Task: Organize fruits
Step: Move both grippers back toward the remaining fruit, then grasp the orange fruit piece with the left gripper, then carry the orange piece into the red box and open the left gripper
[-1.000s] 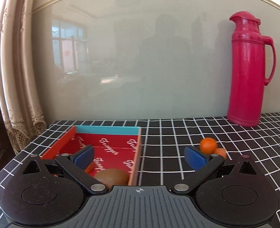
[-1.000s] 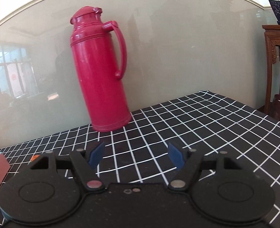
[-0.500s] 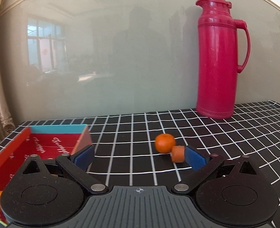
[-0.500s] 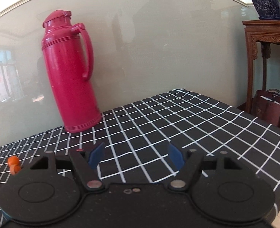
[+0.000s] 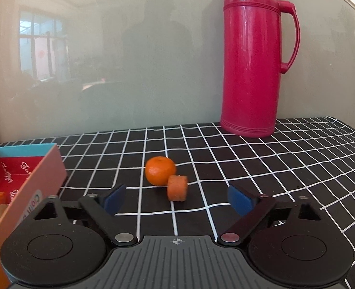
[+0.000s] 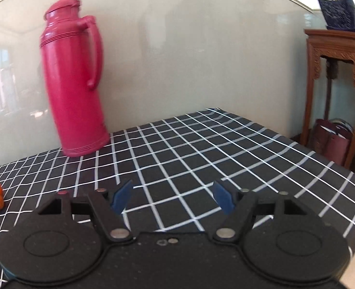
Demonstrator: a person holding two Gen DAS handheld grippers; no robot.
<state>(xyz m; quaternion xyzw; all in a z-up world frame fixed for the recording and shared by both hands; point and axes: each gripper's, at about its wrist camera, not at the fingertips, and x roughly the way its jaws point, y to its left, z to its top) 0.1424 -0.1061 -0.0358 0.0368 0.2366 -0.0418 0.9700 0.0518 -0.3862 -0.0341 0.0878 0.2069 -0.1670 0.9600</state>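
Between left gripper (image 5: 175, 198) pads, closing but gripping nothing: carrot piece (image 5: 177, 187), touching mandarin (image 5: 160, 170) behind. Approach step. Advance, pinch, carry left to red box (image 5: 42, 171). Right gripper (image 6: 171, 198) spread, empty.

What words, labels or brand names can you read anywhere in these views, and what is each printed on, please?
White cursive script repeated on the red box's lining: too distorted to read with certainty.
Colourful label on the box's outer wall: cut off, unreadable.
Red thermos flask: no text visible.
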